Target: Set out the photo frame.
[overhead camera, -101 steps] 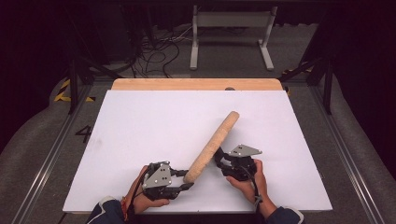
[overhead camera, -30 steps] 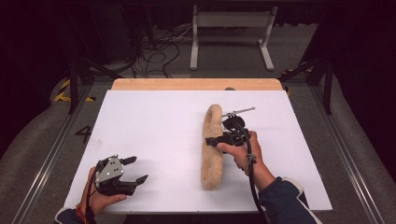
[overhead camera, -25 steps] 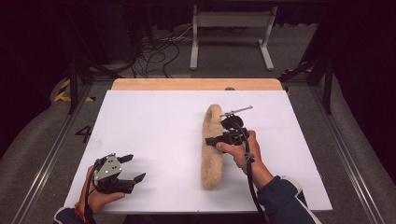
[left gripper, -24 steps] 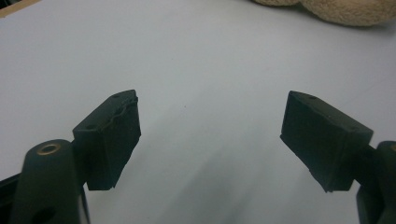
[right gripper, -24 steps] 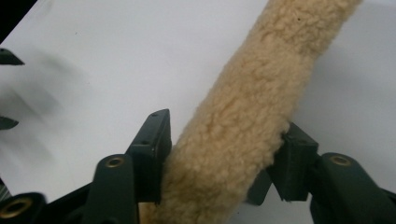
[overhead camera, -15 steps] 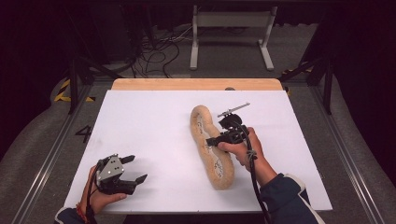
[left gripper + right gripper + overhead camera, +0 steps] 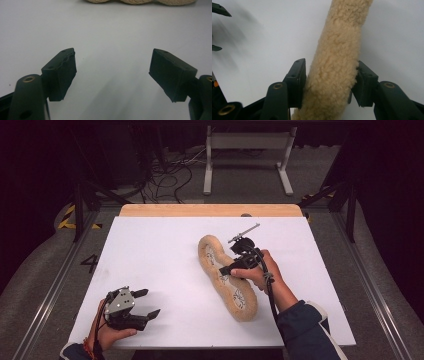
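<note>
Fleecy, cream-coloured material covers the long soft pad (image 7: 227, 276), which lies flat on the white surface (image 7: 150, 250) in a gentle curve, with a pale inner side and dark ring prints turned upward. The right hand-held gripper (image 7: 234, 268) has it between its jaws at about the middle of its length. In the right gripper view the fleece (image 7: 337, 65) fills the gap and both pads touch its sides, so I judge it is gripped; the jaws have just been opening a little, so the hold may be loose. Holding it at the middle seems to let the person turn or drag the whole piece, while both ends rest on the surface.

The left hand-held gripper (image 7: 146, 304) rests well apart, at the near left edge, jaws wide open and with nothing between them. From it, the pad's fleecy edge (image 7: 140, 1) is seen far ahead across bare white.

Behind the right hand-held gripper lies a wooden board edge (image 7: 210, 210), and beyond it the floor with cables (image 7: 165, 175) and a metal stand (image 7: 245, 150). Nothing stands in the way near the pad.
</note>
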Demonstrator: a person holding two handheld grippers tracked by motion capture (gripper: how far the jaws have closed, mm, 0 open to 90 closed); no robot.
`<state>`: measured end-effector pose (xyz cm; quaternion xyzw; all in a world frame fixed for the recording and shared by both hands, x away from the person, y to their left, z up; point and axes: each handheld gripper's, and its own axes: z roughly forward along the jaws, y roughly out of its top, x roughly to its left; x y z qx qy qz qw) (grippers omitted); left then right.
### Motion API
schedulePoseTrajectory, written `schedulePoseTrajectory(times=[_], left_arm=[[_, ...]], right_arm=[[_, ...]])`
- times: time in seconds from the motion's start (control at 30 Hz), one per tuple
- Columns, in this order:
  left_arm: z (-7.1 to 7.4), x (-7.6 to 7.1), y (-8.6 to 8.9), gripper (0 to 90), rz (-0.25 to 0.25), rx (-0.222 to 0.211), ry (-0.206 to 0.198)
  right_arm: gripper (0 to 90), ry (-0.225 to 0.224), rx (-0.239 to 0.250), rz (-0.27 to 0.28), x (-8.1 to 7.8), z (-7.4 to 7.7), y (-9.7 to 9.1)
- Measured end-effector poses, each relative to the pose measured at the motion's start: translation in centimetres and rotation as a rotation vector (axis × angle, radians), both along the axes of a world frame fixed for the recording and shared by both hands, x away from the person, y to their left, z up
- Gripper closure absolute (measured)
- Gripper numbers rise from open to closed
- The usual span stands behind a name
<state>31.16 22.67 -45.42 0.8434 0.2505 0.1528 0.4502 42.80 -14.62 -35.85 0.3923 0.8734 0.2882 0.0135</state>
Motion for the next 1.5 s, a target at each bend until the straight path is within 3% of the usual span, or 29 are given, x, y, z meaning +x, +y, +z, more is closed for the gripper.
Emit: schedulePoseTrajectory(times=[0.1, 0.3, 0.53, 0.73, 0.87, 1.03, 1.17, 1.3, 1.37, 1.4, 1.5], left_arm=[[-0.3, 0.1, -0.1, 22.0, -0.003, -0.001, 0.02], [-0.6, 0.1, -0.3, 22.2, -0.017, 0.002, 0.04], [-0.7, -0.1, -0.7, 22.2, -0.025, 0.011, 0.045], [-0.5, -0.1, -0.7, 24.0, 0.011, 0.004, 0.033], [-0.4, 0.0, -1.1, 23.7, -0.004, 0.006, 0.031], [-0.4, 0.6, -1.2, 23.6, 0.015, 0.008, 0.023], [-0.2, 1.6, -1.2, 23.6, 0.02, 0.008, 0.015], [0.3, 3.0, -1.4, 23.2, 0.021, -0.005, 0.004], [0.6, 4.0, -1.7, 22.9, 0.019, 0.006, -0.009], [0.7, 4.5, -1.8, 22.2, 0.027, 0.018, -0.016], [1.0, 5.5, -2.2, 18.3, 0.029, 0.04, -0.025]], right_arm=[[56.6, 0.005, -0.011, 0.028, 0.0, -0.1, 0.4], [59.2, 0.023, -0.036, 0.059, 0.4, 0.1, 0.5], [61.9, 0.029, -0.025, 0.163, 0.9, 0.2, 1.1], [63.0, 0.019, -0.053, 0.256, 1.2, 0.3, 1.6], [62.6, 0.018, -0.07, 0.293, 1.5, 0.4, 1.7], [60.4, -0.004, -0.073, 0.293, 1.4, 0.3, 1.6], [51.0, -0.041, -0.058, 0.259, 1.0, 0.4, 1.1], [44.2, -0.106, -0.042, 0.214, 0.0, 0.7, 0.0], [43.6, -0.146, -0.026, 0.206, -0.8, 0.9, -0.8], [41.2, -0.19, -0.022, 0.189, -1.5, 1.0, -1.5], [38.8, -0.221, 0.006, 0.151, -2.4, 1.1, -2.5]])
